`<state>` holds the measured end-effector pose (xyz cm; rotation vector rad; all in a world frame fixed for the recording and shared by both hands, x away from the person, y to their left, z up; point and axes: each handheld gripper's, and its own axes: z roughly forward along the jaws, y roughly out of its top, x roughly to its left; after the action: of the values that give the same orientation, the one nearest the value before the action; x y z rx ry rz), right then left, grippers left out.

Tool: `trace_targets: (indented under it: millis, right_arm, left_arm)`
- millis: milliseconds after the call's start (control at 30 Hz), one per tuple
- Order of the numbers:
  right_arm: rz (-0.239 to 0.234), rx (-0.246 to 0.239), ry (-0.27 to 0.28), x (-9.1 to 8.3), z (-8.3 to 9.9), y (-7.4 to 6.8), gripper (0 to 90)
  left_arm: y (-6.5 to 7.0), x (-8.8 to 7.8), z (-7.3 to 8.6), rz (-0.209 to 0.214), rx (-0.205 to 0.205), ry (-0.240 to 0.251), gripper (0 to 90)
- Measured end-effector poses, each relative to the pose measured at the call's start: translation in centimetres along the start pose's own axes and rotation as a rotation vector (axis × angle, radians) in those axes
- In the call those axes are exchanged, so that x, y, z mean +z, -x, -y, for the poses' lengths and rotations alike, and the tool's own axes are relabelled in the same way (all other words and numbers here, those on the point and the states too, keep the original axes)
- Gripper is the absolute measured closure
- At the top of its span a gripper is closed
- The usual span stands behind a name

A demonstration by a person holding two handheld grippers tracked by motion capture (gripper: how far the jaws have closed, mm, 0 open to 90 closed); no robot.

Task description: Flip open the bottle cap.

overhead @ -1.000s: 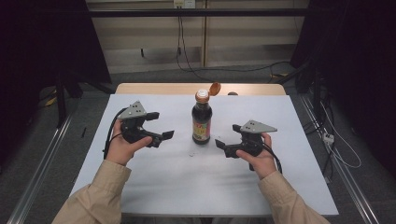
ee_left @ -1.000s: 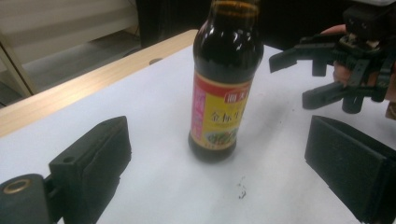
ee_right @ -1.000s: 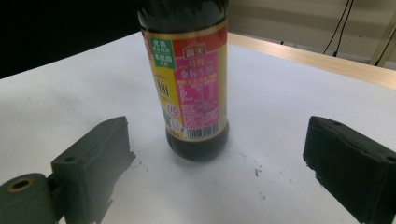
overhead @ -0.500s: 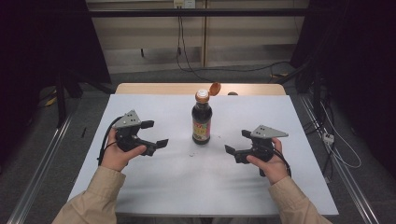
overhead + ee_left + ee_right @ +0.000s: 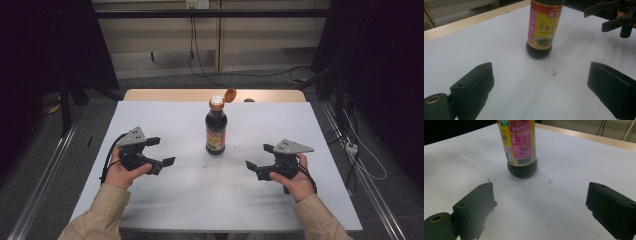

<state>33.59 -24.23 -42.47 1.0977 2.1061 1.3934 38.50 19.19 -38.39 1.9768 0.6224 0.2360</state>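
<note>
A dark soy sauce bottle [image 5: 216, 132] with a yellow and pink label stands upright mid-table, its orange flip cap [image 5: 229, 95] hinged open. My left gripper [image 5: 164, 151] sits to its left, held low over the white tabletop, jaws open and empty. My right gripper [image 5: 256, 156] is to the bottle's right, also open and empty. In the left gripper view the bottle [image 5: 541, 32] stands well ahead of my open gripper [image 5: 539, 85], with the right gripper [image 5: 604, 17] beyond it. The right gripper view shows the bottle [image 5: 520, 147] ahead of the wide-apart gripper [image 5: 540, 205].
The white table cover [image 5: 175, 200] has a few dark specks [image 5: 206, 163] in front of the bottle. A bare wooden strip [image 5: 165, 95] runs along the far edge. Cables [image 5: 350, 150] lie on the floor to the right.
Both hands have drawn back from the bottle toward the near edge and a little outward, and the left one has sunk lower. The bottle has not moved.
</note>
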Motion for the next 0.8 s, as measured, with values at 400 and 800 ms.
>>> trace_targets:
  millis: [400, 800]
  right_arm:
    - [0.018, 0.009, 0.000, -0.8, 0.7, 0.5, 8.0]
    - [0.032, -0.001, -0.010, -1.7, 1.5, 0.5, 8.6]
  left_arm:
    - [0.1, -0.6, 1.4, -0.002, -0.014, -0.001, 6.6]
    - [0.4, -0.9, 2.8, -0.005, -0.013, -0.029, 6.6]
